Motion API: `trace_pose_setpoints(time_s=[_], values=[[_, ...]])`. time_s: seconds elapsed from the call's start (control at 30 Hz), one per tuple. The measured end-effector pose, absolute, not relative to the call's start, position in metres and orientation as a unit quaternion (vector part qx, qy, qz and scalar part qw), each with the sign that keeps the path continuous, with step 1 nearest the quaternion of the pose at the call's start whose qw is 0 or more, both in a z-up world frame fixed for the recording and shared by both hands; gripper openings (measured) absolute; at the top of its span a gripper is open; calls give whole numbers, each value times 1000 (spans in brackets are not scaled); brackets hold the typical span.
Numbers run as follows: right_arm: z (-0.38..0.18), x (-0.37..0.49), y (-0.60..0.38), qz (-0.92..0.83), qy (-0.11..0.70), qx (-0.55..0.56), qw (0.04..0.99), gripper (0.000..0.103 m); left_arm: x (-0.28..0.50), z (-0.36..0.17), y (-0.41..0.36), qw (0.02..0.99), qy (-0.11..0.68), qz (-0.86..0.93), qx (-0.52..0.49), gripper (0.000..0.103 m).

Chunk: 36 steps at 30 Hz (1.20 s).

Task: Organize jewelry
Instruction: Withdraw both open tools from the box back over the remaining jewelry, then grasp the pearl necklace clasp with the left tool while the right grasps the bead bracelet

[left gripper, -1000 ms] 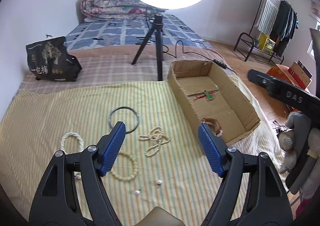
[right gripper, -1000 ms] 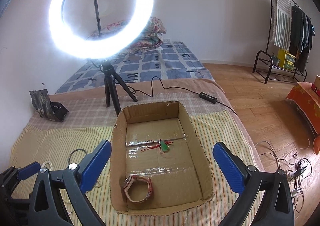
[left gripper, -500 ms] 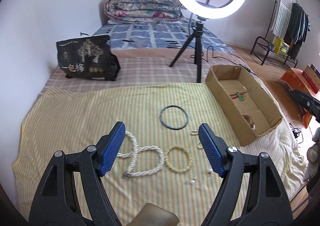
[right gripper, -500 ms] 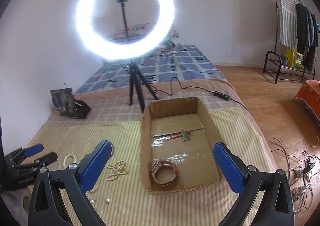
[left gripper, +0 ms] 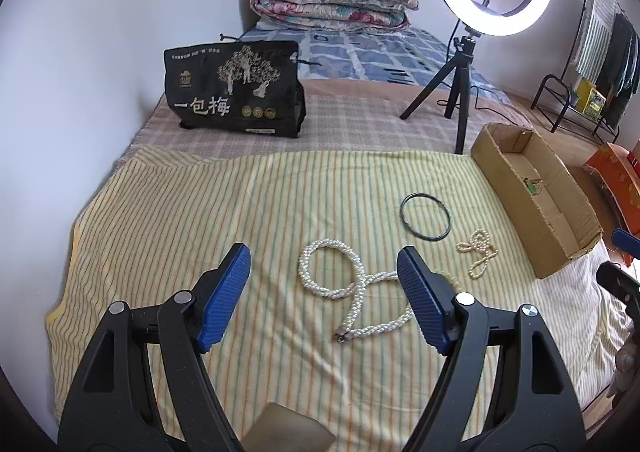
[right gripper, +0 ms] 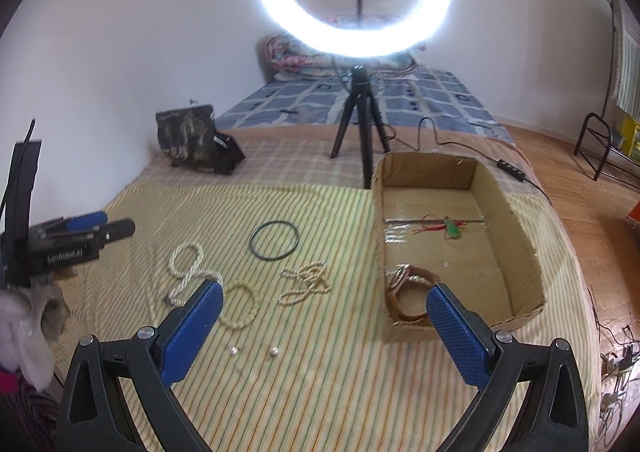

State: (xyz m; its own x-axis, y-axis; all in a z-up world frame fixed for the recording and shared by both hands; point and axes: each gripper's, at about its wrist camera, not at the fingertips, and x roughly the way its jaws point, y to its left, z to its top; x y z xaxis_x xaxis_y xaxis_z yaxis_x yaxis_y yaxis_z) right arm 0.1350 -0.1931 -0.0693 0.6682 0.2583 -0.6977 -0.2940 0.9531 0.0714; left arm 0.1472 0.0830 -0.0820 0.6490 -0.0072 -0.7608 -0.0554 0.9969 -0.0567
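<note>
Two grippers, jaws wide, empty: left gripper [left gripper: 322,288] has swung from the brown cardboard box [left gripper: 558,244] to the thick white pearl rope necklace [left gripper: 352,286] on striped cloth; right gripper [right gripper: 320,322] retreating. Next pick likely.

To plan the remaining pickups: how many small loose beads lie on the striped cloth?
2: one bead and another right of it, near the right gripper's fingers. More may be hidden.

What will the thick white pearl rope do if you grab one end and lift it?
The pearl rope lies in loose curls, so it will probably droop and dangle. Its beads look smooth, so it might slip. The open left gripper should pinch firmly.
</note>
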Motion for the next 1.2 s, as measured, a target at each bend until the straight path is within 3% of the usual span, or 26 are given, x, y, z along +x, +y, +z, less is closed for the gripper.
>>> trace_pose_setpoints(time_s=[0.47, 0.57, 0.8, 1.2], values=[[-108, 152, -168, 191, 434, -36, 880, 93, 150, -110, 93, 884, 462, -31, -68, 78], [-117, 158, -164, 197, 447, -36, 872, 88, 148, -118, 88, 878, 473, -46, -62, 78], [-132, 174, -151, 222, 478, -25, 849, 70, 143, -137, 76, 863, 498, -83, -26, 64], [-154, 187, -130, 245, 519, -3, 819, 46, 145, -171, 65, 838, 530, -124, 19, 57]])
